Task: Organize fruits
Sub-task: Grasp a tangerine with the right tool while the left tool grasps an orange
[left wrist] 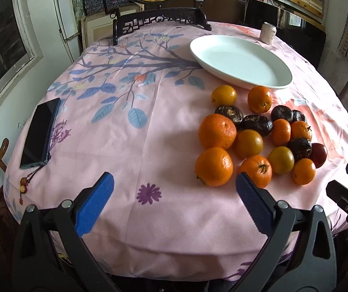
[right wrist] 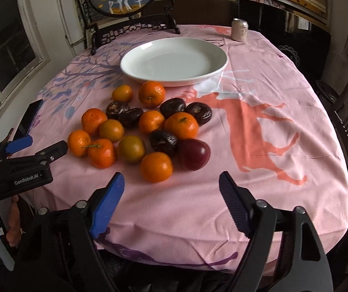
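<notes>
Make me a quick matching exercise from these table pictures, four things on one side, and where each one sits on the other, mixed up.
Things:
1. white plate
2. drink can
3. phone
4. dark red fruit

Places:
A. near the table's left edge, away from the fruit
B. at the near right edge of the fruit pile
C. just beyond the fruit pile, with nothing on it
D. at the far end of the table, beyond the plate

Pairs: 1-C, 2-D, 3-A, 4-B
</notes>
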Available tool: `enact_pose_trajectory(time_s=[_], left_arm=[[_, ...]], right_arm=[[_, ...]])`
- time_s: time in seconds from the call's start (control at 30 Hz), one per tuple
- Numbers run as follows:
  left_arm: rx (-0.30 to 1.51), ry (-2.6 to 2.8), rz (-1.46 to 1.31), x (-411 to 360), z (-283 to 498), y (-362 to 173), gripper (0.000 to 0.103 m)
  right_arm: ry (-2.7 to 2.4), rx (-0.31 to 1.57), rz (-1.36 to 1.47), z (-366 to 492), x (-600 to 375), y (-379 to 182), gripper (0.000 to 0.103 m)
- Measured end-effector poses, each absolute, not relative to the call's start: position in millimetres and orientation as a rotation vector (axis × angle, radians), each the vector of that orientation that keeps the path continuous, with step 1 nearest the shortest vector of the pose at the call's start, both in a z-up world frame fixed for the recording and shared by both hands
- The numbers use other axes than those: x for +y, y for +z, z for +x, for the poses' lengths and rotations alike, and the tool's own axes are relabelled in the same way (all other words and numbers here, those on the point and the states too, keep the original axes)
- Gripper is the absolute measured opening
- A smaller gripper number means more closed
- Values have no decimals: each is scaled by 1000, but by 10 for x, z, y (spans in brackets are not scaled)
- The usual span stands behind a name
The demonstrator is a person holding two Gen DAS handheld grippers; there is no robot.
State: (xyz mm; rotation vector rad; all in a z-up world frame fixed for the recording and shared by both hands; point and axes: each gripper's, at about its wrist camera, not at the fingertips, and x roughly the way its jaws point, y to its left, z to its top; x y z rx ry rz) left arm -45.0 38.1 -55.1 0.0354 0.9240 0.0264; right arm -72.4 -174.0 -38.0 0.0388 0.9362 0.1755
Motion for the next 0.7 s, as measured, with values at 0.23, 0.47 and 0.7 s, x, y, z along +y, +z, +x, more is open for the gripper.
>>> enact_pose_trajectory(time_s=[0.23,0.47,0.7], left_arm=[[947,33,24,490,-444,-642,101],[956,20,33,457,-328,-731,101],[967,-51,47,263,-245,-796,99]], right_arm=[[225,1012,23,-489,-1587,-678,52],[220,1004,10,-350,-1542,-798,37],[198,1023,17,-432,-1644,-765,37]])
